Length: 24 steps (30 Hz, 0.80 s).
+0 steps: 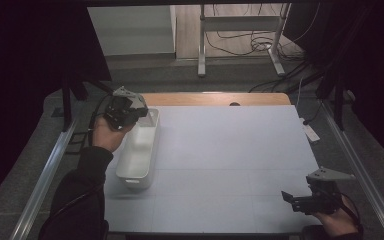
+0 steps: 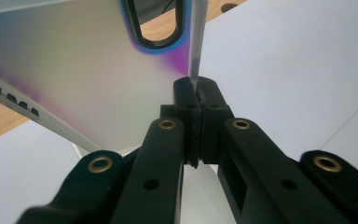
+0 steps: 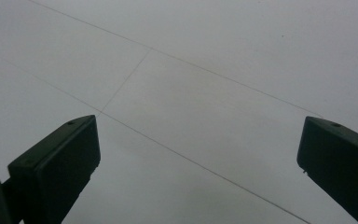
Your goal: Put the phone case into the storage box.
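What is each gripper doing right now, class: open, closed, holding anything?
Left gripper: closed on the thin end wall of the long white plastic tub.
Right gripper: open, holding nothing, above the pale table.

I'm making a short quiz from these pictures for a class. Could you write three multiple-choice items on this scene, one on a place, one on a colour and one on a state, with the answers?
1. Where on the table is the tub?
A. near its left edge
B. in the middle
C. at the right front corner

2. What colour is the tub?
A. red
B. white
C. black

3. How does the right gripper stand?
A. shut on the tub
B. shut on nothing
C. open

Answers:
1 A, as the high view shows it by the left side, at the left gripper.
2 B, as its walls look white.
3 C, as the right gripper view shows its jaws wide apart over bare table.
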{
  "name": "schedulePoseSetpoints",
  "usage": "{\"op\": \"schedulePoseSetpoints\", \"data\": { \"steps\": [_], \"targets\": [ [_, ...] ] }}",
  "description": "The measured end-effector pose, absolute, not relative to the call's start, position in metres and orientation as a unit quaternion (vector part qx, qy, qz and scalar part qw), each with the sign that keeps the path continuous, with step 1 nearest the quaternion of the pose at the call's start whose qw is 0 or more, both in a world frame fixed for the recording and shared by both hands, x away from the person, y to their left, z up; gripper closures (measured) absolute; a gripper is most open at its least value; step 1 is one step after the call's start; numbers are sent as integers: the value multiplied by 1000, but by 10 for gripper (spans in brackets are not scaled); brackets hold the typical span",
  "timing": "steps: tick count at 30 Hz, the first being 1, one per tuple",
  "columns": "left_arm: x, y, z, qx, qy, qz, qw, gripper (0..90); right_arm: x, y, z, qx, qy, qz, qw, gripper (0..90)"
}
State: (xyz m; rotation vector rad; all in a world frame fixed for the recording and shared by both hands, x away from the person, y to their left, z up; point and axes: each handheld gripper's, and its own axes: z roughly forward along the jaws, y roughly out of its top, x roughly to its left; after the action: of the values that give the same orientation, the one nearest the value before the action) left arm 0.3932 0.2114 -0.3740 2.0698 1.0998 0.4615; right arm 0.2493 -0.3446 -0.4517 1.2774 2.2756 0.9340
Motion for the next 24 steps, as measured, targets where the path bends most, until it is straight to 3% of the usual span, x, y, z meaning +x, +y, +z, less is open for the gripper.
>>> {"op": "schedulePoseSetpoints", "data": {
  "steps": [24],
  "targets": [
    [417, 211, -384, 795, 460, 178, 353, 880, 250, -344, -453, 451, 810, 328, 181, 0]
  ]
}}
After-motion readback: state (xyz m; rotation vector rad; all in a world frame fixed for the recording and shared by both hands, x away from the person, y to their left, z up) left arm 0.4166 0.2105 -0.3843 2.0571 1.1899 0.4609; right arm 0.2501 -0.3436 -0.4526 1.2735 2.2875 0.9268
